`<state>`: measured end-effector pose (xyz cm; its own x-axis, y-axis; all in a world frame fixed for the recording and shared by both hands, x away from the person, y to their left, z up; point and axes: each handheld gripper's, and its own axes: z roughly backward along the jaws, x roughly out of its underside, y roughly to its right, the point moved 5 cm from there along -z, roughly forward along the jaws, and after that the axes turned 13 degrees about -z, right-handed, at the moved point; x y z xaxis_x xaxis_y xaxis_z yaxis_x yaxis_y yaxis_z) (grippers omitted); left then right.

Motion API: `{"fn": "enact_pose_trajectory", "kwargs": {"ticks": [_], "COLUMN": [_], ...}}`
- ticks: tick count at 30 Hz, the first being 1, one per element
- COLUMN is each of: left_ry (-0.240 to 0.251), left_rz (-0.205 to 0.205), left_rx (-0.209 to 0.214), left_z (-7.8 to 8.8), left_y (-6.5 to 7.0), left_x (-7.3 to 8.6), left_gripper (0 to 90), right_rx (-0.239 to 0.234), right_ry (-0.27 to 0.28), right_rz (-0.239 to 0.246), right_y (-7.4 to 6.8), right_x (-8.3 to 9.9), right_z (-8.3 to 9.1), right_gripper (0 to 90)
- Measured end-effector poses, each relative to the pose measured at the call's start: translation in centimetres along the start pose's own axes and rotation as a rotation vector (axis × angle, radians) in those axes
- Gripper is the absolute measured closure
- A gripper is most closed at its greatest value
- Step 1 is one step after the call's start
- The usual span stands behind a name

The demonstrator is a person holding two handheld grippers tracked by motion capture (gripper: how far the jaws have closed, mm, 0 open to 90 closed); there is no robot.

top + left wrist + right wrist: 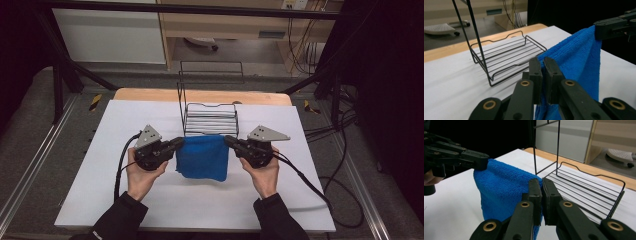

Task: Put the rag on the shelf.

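Both hands' grippers, left gripper (178,143) and right gripper (229,140), clamp top corners of blue cloth (202,157), hanging taut just before wire rack (210,118), likely to drape it there.

- Cloth (202,157) hangs between the left gripper (178,143) and right gripper (230,141), a corner in each pair of jaws.
- Rack (210,119) stands just behind them.

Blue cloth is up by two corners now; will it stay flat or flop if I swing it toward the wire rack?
Probably flops: the blue cloth sags between left gripper and right gripper. Its terry pile looks grippy, so slipping seems unlikely. The hanging edge may snag the wire rack.
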<state>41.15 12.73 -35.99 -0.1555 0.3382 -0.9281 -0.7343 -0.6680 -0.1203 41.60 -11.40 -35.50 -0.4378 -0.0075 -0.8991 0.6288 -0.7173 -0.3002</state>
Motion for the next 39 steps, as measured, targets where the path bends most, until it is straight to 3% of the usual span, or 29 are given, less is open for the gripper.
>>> {"fn": "enact_pose_trajectory", "kwargs": {"ticks": [7, 20, 39], "left_ry": [0.036, 0.116, 0.236], "left_rz": [-0.021, -0.002, -0.018], "left_rx": [-0.013, -0.028, -0.069], "left_z": [0.0, -0.2, 0.3], "left_y": [0.1, -0.6, -1.9], "left_x": [-1.6, -4.4, -9.0], "left_gripper": [85.0, 85.1, 85.3], "right_rx": [0.015, 0.037, 0.060], "right_ry": [0.043, 0.144, 0.280], "right_rz": [0.017, 0.041, 0.065], "right_y": [-0.3, -0.9, -1.4], "right_x": [-1.2, -3.9, -8.0], "right_z": [1.1, 2.3, 3.3], "right_gripper": [87.0, 87.0, 87.0]}}
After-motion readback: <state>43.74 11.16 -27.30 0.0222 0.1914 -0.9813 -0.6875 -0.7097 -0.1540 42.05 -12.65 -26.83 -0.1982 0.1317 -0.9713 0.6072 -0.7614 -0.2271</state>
